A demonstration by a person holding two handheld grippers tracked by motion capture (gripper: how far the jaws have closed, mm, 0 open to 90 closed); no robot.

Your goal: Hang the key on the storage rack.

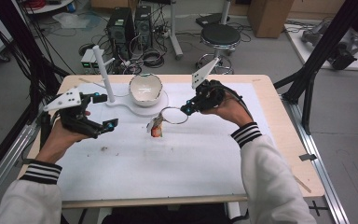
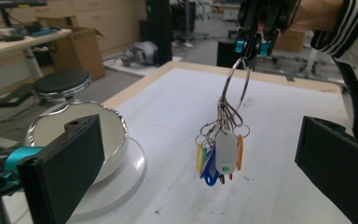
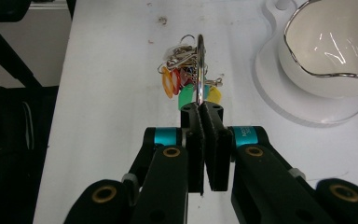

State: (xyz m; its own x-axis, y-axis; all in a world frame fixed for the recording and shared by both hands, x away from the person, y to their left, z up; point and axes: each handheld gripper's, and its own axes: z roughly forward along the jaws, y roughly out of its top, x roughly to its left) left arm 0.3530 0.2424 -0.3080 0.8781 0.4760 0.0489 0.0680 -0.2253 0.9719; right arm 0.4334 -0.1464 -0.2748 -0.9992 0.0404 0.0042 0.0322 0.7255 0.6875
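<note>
right hand-held gripper point(image 3: 200, 109) clamps key ring point(image 3: 199, 70) | tags point(image 2: 219, 156) seemingly airborne

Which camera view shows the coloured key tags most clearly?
The left gripper view: the key tags hang side-on below the big ring, and the colours are distinct. In the right gripper view they bunch beyond the right gripper. In the high view they are a small blur.

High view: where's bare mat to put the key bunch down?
The white mat is bare along the near edge between the two sleeves, and right of the right gripper toward the table edge. It is crowded at the back: bowl on its stand, post, key bunch, left gripper.
</note>
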